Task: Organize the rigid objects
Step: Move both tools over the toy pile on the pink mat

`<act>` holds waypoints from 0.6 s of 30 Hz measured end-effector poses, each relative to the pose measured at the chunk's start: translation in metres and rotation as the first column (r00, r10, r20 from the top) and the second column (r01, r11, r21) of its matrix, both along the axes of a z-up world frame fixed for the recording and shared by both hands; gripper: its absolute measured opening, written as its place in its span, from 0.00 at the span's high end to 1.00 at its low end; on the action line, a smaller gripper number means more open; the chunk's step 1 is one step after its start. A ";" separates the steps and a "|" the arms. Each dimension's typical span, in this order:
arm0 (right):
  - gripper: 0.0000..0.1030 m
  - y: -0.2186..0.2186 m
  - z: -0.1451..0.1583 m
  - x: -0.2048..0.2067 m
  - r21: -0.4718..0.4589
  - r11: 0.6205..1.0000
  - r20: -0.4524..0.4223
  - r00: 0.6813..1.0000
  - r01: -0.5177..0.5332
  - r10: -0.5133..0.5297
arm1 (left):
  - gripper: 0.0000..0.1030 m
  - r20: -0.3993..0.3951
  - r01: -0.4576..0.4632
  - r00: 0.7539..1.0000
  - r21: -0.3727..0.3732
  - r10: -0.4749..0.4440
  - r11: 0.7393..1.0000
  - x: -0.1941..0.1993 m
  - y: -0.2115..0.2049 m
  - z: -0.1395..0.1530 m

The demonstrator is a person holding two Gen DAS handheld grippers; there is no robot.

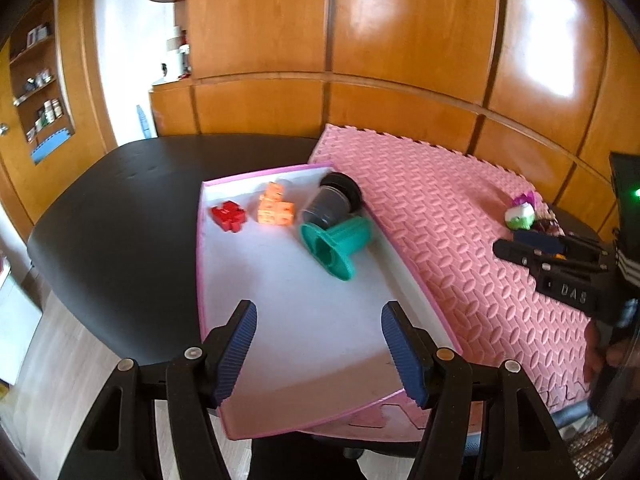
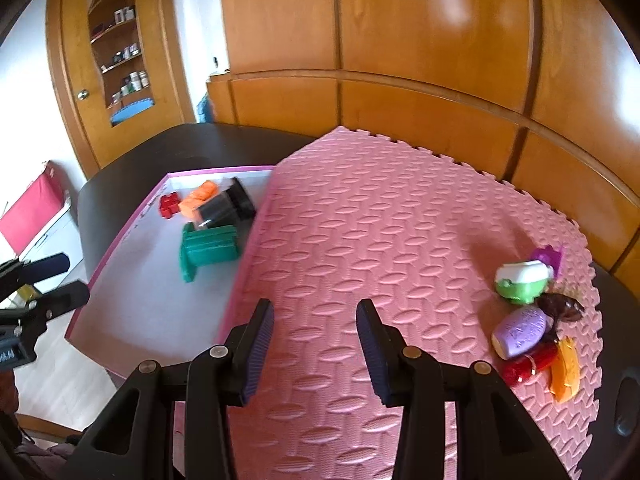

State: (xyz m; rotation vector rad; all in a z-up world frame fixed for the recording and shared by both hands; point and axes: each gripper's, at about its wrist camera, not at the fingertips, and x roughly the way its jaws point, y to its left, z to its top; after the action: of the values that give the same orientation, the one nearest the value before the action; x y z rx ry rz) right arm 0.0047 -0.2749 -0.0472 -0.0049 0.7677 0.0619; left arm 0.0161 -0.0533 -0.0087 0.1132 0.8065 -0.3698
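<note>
A white tray with a pink rim (image 1: 304, 320) (image 2: 132, 292) holds a red block (image 1: 229, 215), orange blocks (image 1: 274, 205), a dark cup on its side (image 1: 332, 202) and a teal spool (image 1: 334, 246) (image 2: 208, 250) at its far end. My left gripper (image 1: 318, 354) is open and empty above the tray's near part. My right gripper (image 2: 316, 350) is open and empty over the pink foam mat (image 2: 400, 248). On the mat's right edge lie a green-white toy (image 2: 520, 282), a lilac bottle (image 2: 520, 332), a red cylinder (image 2: 528, 366) and an orange piece (image 2: 566, 374).
The tray and mat lie on a dark table (image 1: 120, 216) against a wooden panelled wall (image 1: 360, 60). The mat overlaps the tray's right rim. The right gripper also shows in the left wrist view (image 1: 560, 260). A purple toy (image 2: 548, 258) and a brown item (image 2: 560, 306) lie beside the green toy.
</note>
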 end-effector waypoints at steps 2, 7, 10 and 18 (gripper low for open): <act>0.58 -0.010 0.000 -0.002 -0.003 1.000 0.001 1.000 0.020 -0.020 | 0.36 -0.006 0.016 1.000 0.007 -0.016 1.000 -0.001 -0.006 -0.002; 0.58 -0.035 0.000 -0.007 -0.020 0.997 0.003 0.997 0.071 -0.071 | 0.33 -0.019 0.049 0.999 0.021 -0.049 0.999 -0.004 -0.019 -0.006; 0.58 -0.055 0.002 -0.011 -0.042 0.993 0.011 0.993 0.115 -0.114 | 0.31 -0.020 0.066 0.998 0.029 -0.065 0.997 -0.005 -0.025 -0.007; 0.45 -0.137 0.003 -0.027 -0.055 0.946 0.048 0.947 0.320 -0.318 | 0.29 -0.032 0.101 0.995 0.047 -0.100 0.994 -0.004 -0.043 -0.010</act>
State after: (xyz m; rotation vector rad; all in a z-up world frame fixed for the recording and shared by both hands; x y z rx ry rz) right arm -0.0227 -0.4124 -0.0444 0.0596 0.7238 -0.2697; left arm 0.0118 -0.0958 -0.0183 0.1946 0.8412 -0.4477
